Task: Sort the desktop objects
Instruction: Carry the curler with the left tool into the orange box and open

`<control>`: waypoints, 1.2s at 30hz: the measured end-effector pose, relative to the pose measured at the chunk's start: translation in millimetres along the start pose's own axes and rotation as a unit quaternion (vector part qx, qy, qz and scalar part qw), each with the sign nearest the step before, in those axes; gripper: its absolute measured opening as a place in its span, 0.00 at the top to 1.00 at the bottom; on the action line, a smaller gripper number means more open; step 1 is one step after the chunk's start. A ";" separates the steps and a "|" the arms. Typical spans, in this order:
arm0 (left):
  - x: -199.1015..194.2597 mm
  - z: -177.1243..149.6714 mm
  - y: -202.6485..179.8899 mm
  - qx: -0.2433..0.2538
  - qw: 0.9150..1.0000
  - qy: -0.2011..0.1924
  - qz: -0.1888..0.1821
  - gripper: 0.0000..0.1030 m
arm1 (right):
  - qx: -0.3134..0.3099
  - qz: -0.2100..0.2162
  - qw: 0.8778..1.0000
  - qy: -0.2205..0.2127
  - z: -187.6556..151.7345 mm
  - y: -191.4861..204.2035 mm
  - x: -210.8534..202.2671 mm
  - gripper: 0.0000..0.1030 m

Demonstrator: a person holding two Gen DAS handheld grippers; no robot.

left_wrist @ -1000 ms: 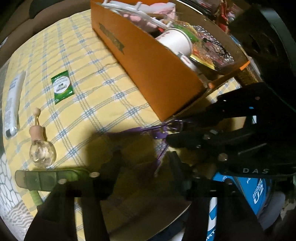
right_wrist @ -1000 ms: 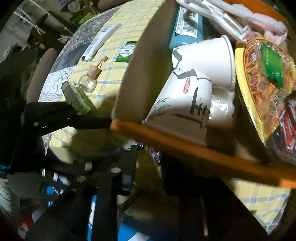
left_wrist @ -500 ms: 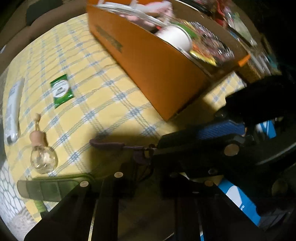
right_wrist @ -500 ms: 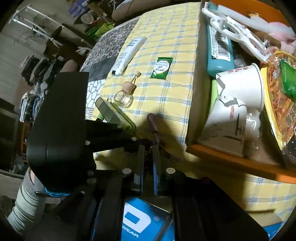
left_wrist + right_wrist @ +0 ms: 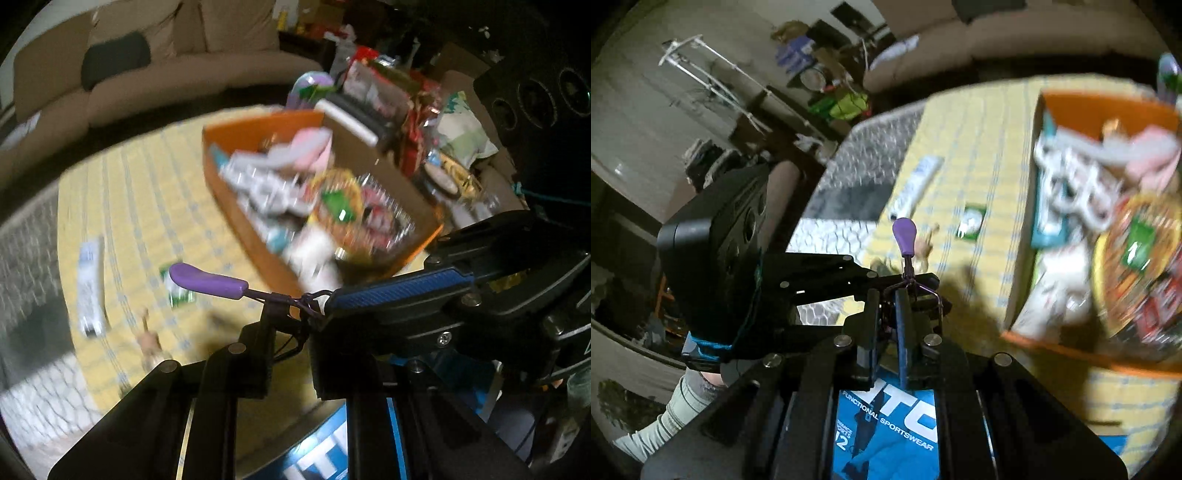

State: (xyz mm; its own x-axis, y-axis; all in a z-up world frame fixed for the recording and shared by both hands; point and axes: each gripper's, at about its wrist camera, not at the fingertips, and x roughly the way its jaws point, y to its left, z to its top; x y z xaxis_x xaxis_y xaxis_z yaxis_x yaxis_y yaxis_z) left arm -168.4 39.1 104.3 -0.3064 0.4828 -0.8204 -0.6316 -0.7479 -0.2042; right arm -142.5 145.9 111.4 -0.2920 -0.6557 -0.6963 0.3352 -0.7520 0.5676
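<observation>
Both sets of fingers clamped on the purple-handled tool (image 5: 208, 282), left gripper (image 5: 288, 317) just closed onto its wire middle, right gripper (image 5: 886, 306) pinching from the right. Lifted clear of the yellow-checked counter (image 5: 147, 206) now, where a second ago it lay flat. Beyond, far right, the orange box (image 5: 266, 122) of clutter; left, white tube (image 5: 90, 280) and green sachet (image 5: 179, 293), unmoved.

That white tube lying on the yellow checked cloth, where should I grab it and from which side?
Probably mid-body, from above, jaws across its narrow width. The white tube lies flat on the yellow cloth, long and slim, with bare cloth along both long edges, so the jaws should fit.
</observation>
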 end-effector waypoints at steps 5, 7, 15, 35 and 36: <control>8.9 71.7 -28.0 0.039 0.999 -0.002 0.023 0.85 | 0.005 -0.023 0.999 -0.036 32.2 -21.5 -52.4 0.91; 15.0 91.0 -39.4 0.049 0.998 -0.002 0.027 0.85 | 0.014 -0.037 0.998 -0.047 45.1 -37.5 -66.3 0.91; 116.0 171.3 -53.0 0.079 0.995 0.034 0.043 0.85 | 0.040 -0.077 0.995 -0.052 95.2 -145.9 -73.1 0.89; 147.5 188.8 -0.3 0.006 0.998 0.027 0.057 0.15 | 0.076 -0.171 0.981 -0.058 113.2 -248.1 -55.7 0.44; 139.7 183.4 7.1 -0.006 0.998 0.024 0.051 0.15 | 0.073 -0.171 0.981 -0.059 111.7 -240.4 -58.7 0.42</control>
State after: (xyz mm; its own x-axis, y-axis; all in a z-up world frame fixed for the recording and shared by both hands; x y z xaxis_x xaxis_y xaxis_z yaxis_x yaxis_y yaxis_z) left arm -346.3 184.8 86.2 -0.3341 0.3806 -0.8623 -0.5903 -0.7977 -0.1234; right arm -306.0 357.6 64.8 -0.4698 -0.3599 -0.8061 0.0698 -0.9254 0.3725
